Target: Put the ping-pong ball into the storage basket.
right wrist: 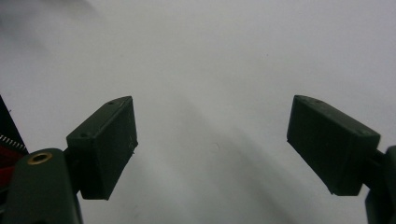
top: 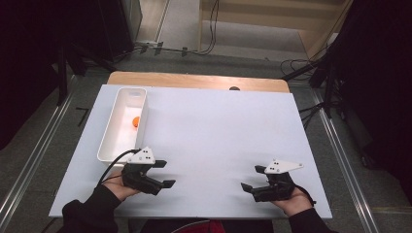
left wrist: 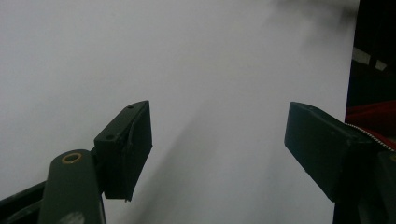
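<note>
Here I hold both grippers, left gripper (top: 164,174) and right gripper (top: 252,177), jaws apart and empty; beyond the left, a white bin (top: 111,141) half-hides an orange ball (top: 136,121).

White-topped table (top: 218,145), a white bin (top: 111,141) at its left edge.

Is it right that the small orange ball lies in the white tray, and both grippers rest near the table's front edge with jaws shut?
Not quite. The orange ball does lie in the white tray, but the left gripper and right gripper have open jaws with nothing between them, as both gripper views show.
</note>
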The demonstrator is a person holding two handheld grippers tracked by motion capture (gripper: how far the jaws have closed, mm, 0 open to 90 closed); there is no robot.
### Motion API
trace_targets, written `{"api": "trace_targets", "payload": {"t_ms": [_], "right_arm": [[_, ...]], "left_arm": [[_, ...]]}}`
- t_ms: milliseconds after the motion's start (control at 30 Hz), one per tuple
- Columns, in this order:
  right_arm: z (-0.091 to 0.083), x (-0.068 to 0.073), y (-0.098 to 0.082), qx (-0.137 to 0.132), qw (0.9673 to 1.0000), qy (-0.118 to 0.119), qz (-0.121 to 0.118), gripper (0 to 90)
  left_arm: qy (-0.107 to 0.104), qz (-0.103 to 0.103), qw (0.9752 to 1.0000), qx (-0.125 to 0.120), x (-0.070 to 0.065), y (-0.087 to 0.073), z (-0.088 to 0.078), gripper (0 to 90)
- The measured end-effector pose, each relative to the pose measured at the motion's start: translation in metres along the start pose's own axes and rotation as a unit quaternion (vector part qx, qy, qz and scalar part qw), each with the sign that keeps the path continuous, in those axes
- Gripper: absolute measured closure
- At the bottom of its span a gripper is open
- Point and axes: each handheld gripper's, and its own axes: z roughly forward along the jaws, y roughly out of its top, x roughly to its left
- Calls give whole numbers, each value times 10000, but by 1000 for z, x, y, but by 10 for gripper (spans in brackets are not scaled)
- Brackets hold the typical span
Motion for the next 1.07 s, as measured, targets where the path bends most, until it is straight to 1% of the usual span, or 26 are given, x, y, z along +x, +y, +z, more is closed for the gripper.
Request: {"api": "trace_targets", "payload": {"t_ms": [67, 167, 400, 567, 767, 1067], "right_arm": [[0, 0, 0, 11, 10000, 8, -1, 147], [0, 0, 0, 0, 10000, 5, 5, 147], [0, 0, 0, 6, 10000, 1, -5, 147], [0, 0, 0, 3, 10000, 1, -15, 147], [0, 0, 0, 4, 10000, 1, -15, 147], [0, 0, 0, 11, 10000, 5, -37, 147]], "left_arm": [[-8, 0, 10000, 28, 0, -2, 0, 238], [34, 17, 10000, 44, 1, -3, -1, 238], [30, -26, 10000, 71, 2, -6, -2, 238], [17, -22, 10000, 78, 2, -7, -2, 238], [2, -1, 9999, 142, 1, -7, -1, 238], [5, -18, 9999, 150, 2, -7, -2, 238]]}}
